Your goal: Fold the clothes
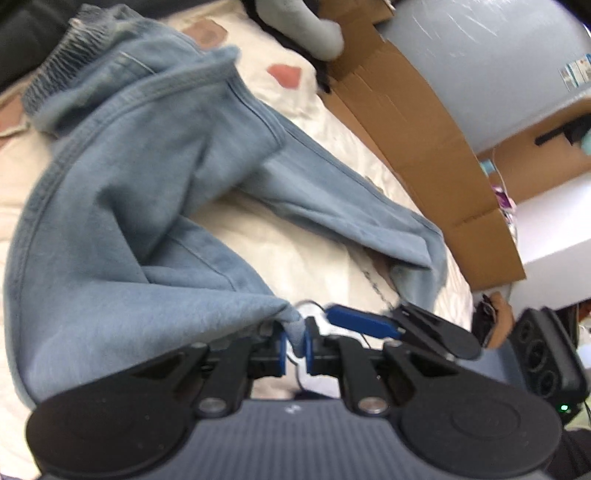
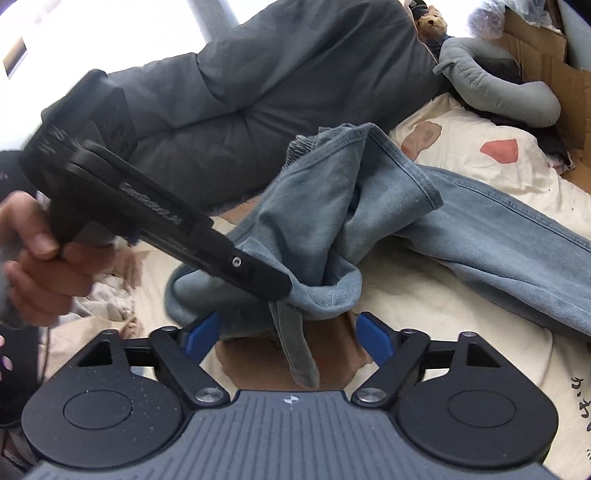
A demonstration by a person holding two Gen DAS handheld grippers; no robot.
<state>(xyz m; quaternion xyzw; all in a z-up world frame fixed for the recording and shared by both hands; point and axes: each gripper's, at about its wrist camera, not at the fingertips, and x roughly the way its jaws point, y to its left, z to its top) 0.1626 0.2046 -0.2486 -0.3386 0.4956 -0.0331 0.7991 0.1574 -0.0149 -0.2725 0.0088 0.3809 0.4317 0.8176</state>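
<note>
Light blue jeans (image 1: 147, 206) lie crumpled on a cream bedspread (image 1: 303, 258). My left gripper (image 1: 294, 349) is shut on a pinched fold of the jeans' edge, lifting it. In the right wrist view the left gripper (image 2: 273, 284) holds that same fold of the jeans (image 2: 332, 229) from the left. My right gripper (image 2: 288, 338) is open, its blue pads either side of a hanging strip of denim, not clamping it. One leg (image 2: 498, 240) stretches away to the right. The right gripper also shows in the left wrist view (image 1: 362, 321).
A dark grey duvet (image 2: 277, 81) lies behind the jeans. A grey plush toy (image 2: 495, 81) and a teddy bear (image 2: 430, 22) sit at the back. A cardboard box (image 1: 424, 147) runs along the bed's edge. The bedspread has brown and red patches (image 2: 498, 149).
</note>
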